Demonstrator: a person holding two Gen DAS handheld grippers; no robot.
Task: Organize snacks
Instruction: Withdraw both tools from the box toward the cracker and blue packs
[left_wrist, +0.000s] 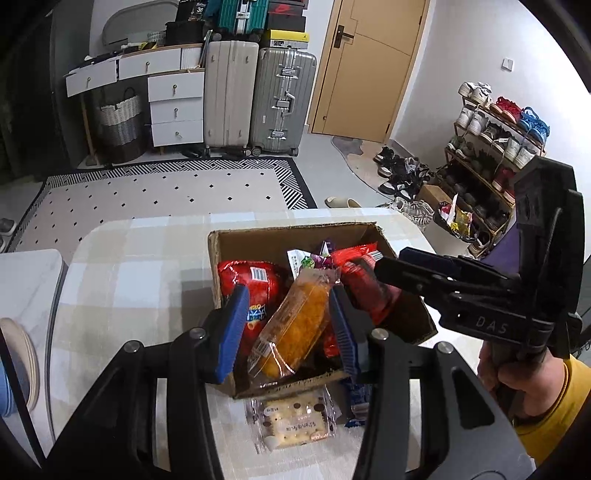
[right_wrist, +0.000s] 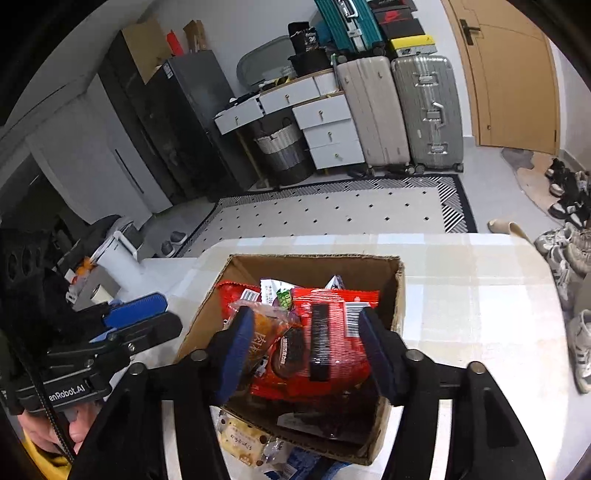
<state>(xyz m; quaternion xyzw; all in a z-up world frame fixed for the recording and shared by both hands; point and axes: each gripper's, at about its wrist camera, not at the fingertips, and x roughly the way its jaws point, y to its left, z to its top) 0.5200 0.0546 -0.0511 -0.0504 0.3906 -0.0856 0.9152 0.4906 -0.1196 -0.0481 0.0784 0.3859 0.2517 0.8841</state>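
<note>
Right now the orange bread packet leans in the cardboard box at my 12 o'clock. My left hand-held gripper brackets it, jaws wide; the right hand-held gripper gapes over the red cookie bag. I'd lower squarely before squeezing.

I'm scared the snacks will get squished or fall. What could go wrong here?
The left tool is open around the orange bread packet, which is soft; closing hard might squash it. The cardboard box looks full, so moving one packet could tip others out. The cracker packet lies outside by the box's near wall, close to the table's front, where a tool might bump it off.
</note>
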